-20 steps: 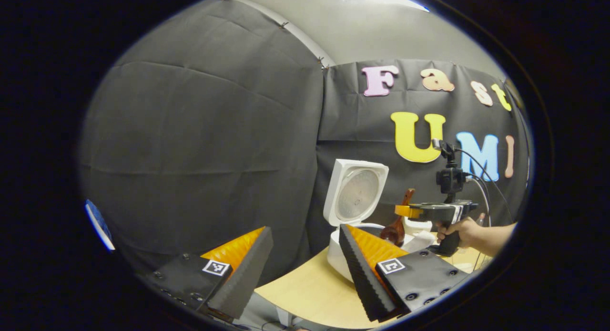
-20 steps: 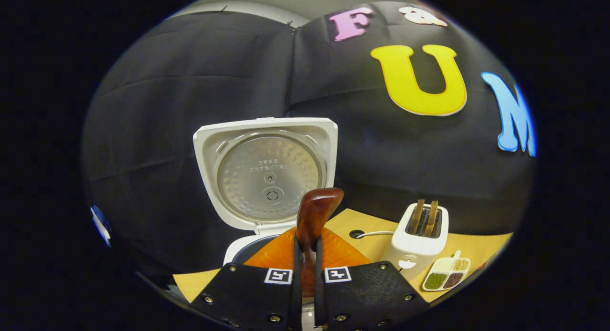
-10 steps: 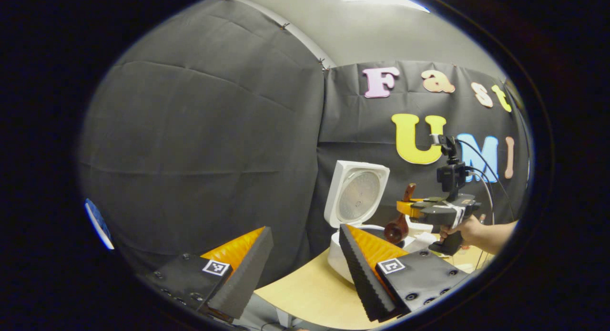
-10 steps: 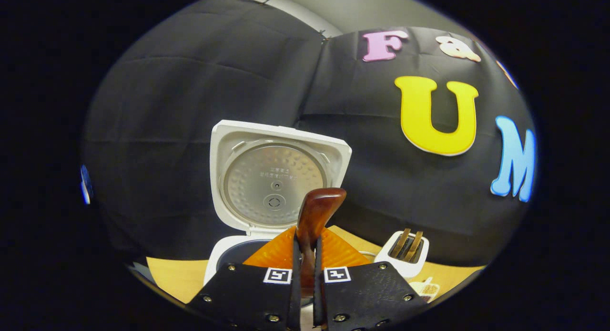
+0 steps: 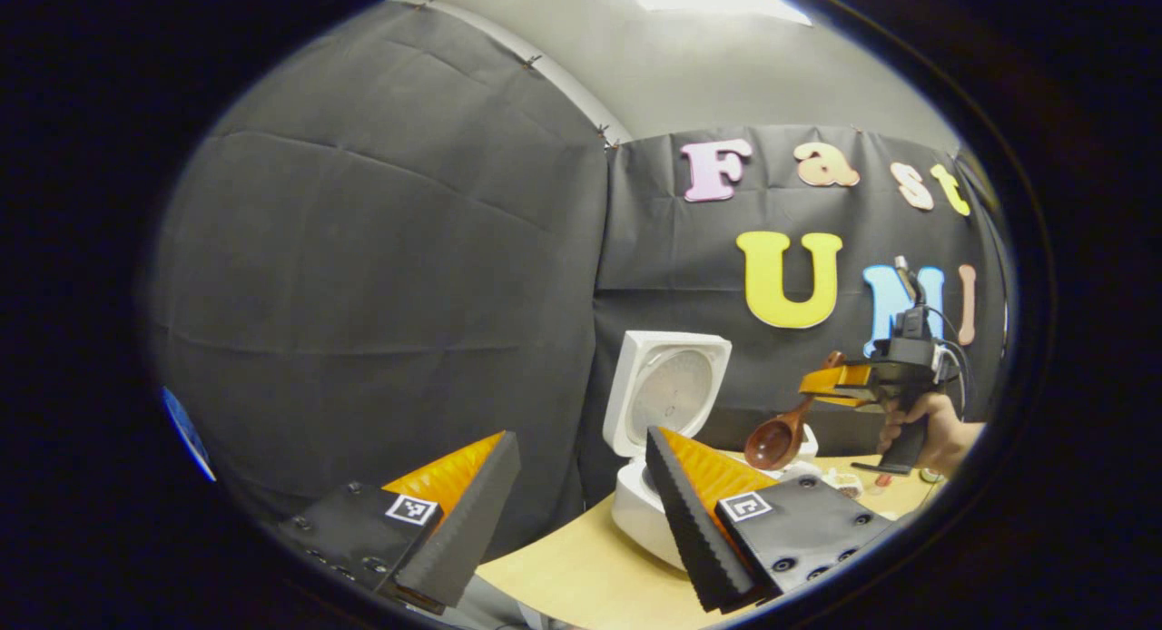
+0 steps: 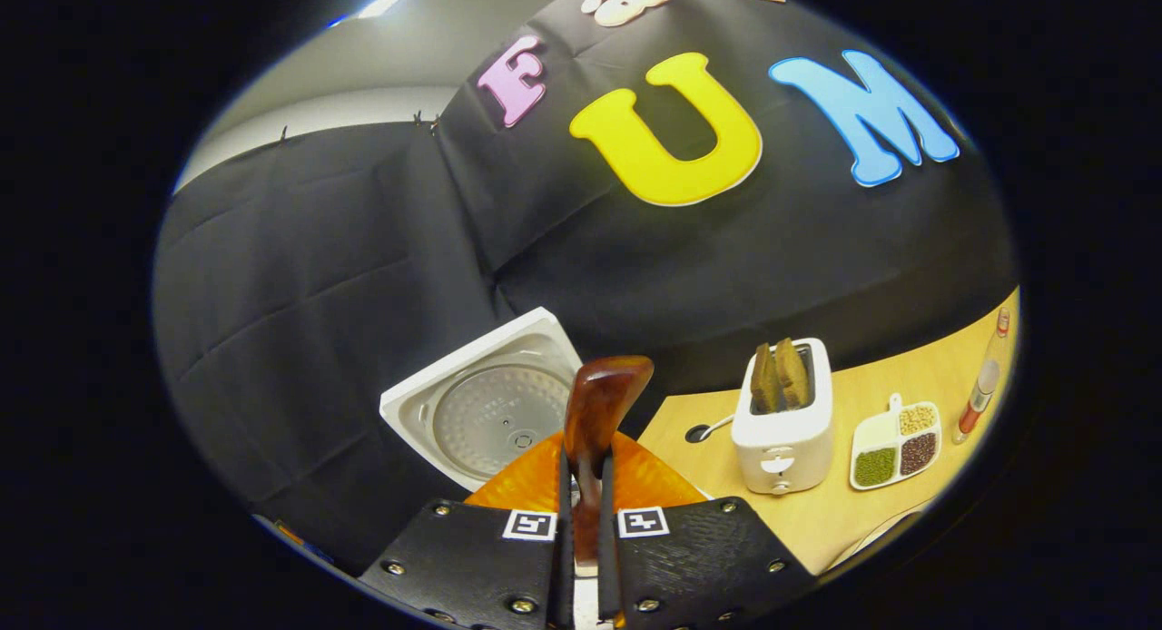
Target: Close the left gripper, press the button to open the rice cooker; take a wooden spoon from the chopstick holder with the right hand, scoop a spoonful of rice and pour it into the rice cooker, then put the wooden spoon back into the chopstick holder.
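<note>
— Where's the wooden spoon [image 6: 595,412]?

— Clamped between both fingers of the right gripper [image 6: 581,512], handle end poking up past them. In the left gripper view that gripper [image 5: 840,382] is up in the air to the right of the rice cooker [image 5: 661,430], a hand [image 5: 935,426] on its grip, and the spoon [image 5: 781,435] slants down with its bowl lowest (what's in the bowl, I can't tell).

— And the cooker?

— Lid up [image 6: 486,412], on the wooden table [image 5: 581,571].

— The left gripper [image 5: 572,494]?

— Fingers spread wide apart, holding nothing, near the cooker.

— Anything else?

— A toaster [image 6: 785,421] with two slices, beside it a divided dish [image 6: 894,444] of grains.
</note>
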The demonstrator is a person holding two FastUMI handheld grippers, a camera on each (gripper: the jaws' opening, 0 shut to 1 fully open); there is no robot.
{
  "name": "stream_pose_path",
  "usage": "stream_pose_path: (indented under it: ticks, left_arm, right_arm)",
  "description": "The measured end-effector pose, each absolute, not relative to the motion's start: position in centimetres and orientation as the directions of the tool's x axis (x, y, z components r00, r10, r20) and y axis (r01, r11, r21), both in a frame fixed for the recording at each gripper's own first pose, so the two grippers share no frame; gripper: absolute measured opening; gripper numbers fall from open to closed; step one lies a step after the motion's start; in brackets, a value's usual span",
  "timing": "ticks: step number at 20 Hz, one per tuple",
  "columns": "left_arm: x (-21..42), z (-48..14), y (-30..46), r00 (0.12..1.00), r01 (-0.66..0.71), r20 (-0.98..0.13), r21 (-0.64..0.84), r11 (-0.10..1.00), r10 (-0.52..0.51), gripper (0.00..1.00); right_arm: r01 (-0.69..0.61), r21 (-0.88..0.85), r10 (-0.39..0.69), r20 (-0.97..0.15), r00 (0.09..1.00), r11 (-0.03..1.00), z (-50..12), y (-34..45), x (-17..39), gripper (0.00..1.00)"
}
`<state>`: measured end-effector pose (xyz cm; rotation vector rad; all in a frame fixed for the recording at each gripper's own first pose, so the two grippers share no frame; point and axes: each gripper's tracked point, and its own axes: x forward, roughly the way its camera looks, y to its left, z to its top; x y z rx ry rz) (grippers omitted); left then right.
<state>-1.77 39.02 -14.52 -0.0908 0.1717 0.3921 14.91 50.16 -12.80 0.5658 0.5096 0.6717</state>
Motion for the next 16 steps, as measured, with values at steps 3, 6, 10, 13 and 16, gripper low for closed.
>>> stream_pose_path:
  ticks: [3, 6, 10, 13, 16]
  left_arm:
    - [-0.4, -13.5, 36.9, 0.926, -0.353, -0.167, -0.067, 0.933, 0.338, 0.96]
    - [1.2, -12.5, 34.2, 0.940, -0.318, -0.152, -0.080, 0.945, 0.304, 0.97]
    - [2.5, -11.7, 31.0, 0.953, -0.279, -0.136, -0.051, 0.959, 0.270, 0.97]
    - [3.1, -10.7, 28.4, 0.966, -0.238, -0.118, -0.052, 0.970, 0.230, 0.97]
    - [3.9, -10.0, 26.2, 0.973, -0.210, -0.105, -0.058, 0.976, 0.204, 0.96]
  right_arm:
    - [-0.384, 0.647, 0.657, -0.246, 0.713, 0.659, -11.8, 45.7, 14.7, 0.10]
    - [-0.334, 0.665, 0.611, -0.236, 0.755, 0.669, -10.9, 41.1, 14.6, 0.10]
    - [-0.278, 0.663, 0.553, -0.245, 0.797, 0.695, -11.0, 35.1, 14.0, 0.10]
    - [-0.229, 0.644, 0.493, -0.264, 0.829, 0.730, -11.7, 30.1, 13.4, 0.11]
    - [-0.196, 0.624, 0.454, -0.286, 0.844, 0.756, -12.3, 25.5, 12.4, 0.10]
